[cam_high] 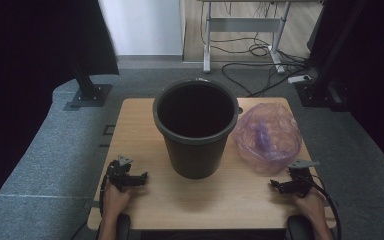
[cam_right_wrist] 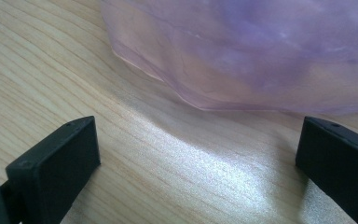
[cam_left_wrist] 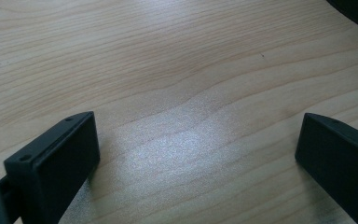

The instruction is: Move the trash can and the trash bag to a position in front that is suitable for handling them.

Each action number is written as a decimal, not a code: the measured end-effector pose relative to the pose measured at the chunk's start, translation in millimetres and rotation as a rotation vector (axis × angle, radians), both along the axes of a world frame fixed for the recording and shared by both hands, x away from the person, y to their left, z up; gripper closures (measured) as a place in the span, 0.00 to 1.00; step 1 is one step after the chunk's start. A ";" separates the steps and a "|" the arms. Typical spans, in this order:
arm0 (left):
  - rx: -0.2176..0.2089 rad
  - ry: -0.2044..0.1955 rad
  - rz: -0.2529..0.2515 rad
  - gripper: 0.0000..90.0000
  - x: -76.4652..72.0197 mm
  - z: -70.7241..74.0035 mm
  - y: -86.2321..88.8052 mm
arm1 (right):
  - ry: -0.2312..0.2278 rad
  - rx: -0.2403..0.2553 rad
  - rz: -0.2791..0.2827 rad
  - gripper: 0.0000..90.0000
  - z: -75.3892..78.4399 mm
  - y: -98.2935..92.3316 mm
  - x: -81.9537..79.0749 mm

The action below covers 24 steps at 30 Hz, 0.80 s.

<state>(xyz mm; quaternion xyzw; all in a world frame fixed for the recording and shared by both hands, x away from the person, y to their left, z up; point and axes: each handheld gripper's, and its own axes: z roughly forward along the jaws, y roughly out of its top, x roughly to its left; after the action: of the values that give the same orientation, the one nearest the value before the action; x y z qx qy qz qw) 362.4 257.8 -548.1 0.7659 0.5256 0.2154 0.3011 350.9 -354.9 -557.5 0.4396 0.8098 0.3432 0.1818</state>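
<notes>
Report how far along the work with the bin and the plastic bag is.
Nothing looks done yet: the dark bin stands upright and unlined on the table, and the purple plastic bag lies crumpled beside it. Nothing is in hand: the left gripper and right gripper rest open near the front edge, the right one nearest the bag. Picking up the bag and fitting it probably all remains.

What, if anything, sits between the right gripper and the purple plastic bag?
Nothing visible does. The right gripper rests on the table with open jaws, and in the right gripper view only bare wood lies ahead of them up to the purple bag. The bucket stands off to the bag's left.
</notes>
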 end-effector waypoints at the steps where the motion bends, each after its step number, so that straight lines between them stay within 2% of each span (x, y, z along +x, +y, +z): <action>1: 0.000 0.000 0.000 0.00 0.0 0.0 0.0 | 0.000 0.000 0.000 0.00 0.0 0.0 0.0; 15: 0.000 0.000 0.004 0.00 -0.3 0.0 -0.3 | 0.001 0.000 -0.005 0.00 0.0 0.6 -1.2; 19: 0.000 0.000 0.005 0.00 -0.4 0.0 -0.4 | 0.005 0.001 -0.004 0.00 0.4 1.0 -8.3; 22: 0.000 -0.001 0.005 0.00 -0.4 -0.1 -0.4 | 0.032 -0.008 0.003 0.00 3.1 1.0 -12.1; 24: 0.000 -0.001 0.005 0.00 -0.5 -0.1 -0.4 | 0.056 0.009 0.012 0.00 5.5 0.6 -15.0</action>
<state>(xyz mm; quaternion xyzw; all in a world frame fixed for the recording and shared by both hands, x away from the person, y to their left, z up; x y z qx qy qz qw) 361.9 257.4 -548.2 0.7645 0.5274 0.2165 0.3008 335.9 -354.3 -552.0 0.4452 0.8156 0.3355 0.1548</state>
